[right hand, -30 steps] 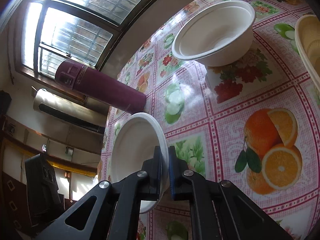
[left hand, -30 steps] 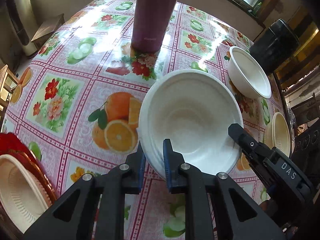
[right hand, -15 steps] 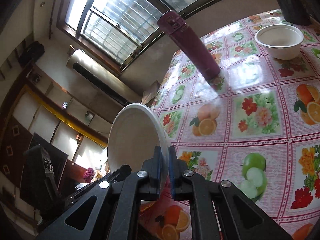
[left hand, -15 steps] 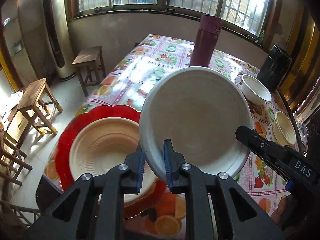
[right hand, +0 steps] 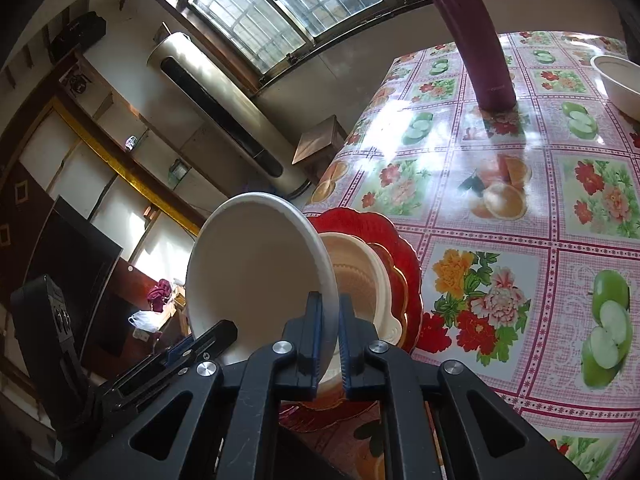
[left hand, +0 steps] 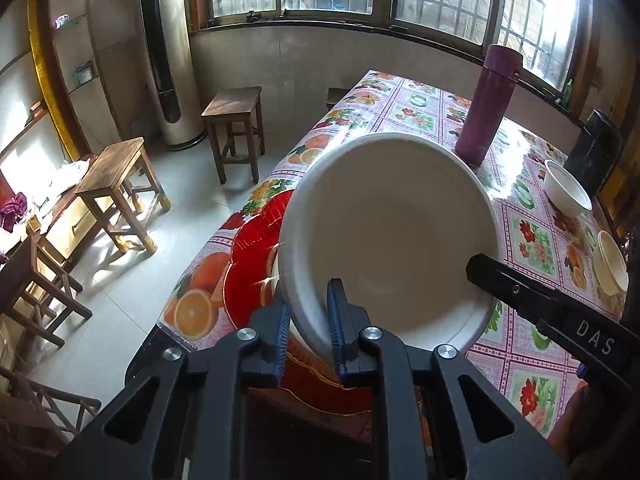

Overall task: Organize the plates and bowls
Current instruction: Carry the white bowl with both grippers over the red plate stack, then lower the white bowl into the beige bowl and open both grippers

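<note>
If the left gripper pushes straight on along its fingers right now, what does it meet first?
Beyond the white bowl clamped in the left gripper, the line drops toward the red plate at the table's corner, likely the cream plate stacked on it. Depth is unclear.

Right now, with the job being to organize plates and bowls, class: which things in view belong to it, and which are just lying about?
Belong to the job:
- white bowl, gripped by left gripper and right gripper
- red plate
- cream plate on it
- small white bowl
- cream bowl

Lying about:
- purple flask
- wooden stools
</note>
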The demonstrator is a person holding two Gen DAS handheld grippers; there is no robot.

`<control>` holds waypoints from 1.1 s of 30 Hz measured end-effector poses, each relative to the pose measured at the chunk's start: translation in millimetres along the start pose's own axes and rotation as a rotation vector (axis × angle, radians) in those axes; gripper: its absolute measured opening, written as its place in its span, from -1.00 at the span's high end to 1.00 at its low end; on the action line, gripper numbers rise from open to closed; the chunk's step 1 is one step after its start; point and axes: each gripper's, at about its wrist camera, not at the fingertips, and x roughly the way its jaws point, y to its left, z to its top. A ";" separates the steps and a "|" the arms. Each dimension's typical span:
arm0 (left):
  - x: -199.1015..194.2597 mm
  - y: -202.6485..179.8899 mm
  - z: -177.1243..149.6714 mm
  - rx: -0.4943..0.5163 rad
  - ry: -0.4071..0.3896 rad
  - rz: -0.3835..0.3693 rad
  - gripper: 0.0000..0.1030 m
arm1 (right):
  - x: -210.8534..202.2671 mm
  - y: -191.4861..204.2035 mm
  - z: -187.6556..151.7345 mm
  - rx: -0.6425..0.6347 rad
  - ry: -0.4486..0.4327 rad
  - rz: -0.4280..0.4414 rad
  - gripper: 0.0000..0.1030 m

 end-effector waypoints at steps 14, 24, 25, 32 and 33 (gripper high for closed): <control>9.2 12.1 -8.0 0.013 -0.024 0.016 0.69 | 26.3 11.3 -7.6 -0.013 0.032 -0.041 0.84; -3.0 13.0 -9.4 0.049 -0.156 0.132 0.69 | 29.3 2.8 -9.5 -0.004 0.021 -0.081 0.82; -5.3 13.7 -9.2 0.049 -0.169 0.141 0.69 | 29.0 1.6 -9.3 -0.001 0.019 -0.081 0.82; -17.6 14.2 -7.2 0.046 -0.224 0.148 0.64 | 15.3 1.9 -7.6 -0.026 -0.043 -0.074 0.44; -18.4 13.6 -6.9 0.046 -0.229 0.147 0.64 | 11.4 2.2 -7.0 -0.032 -0.059 -0.073 0.39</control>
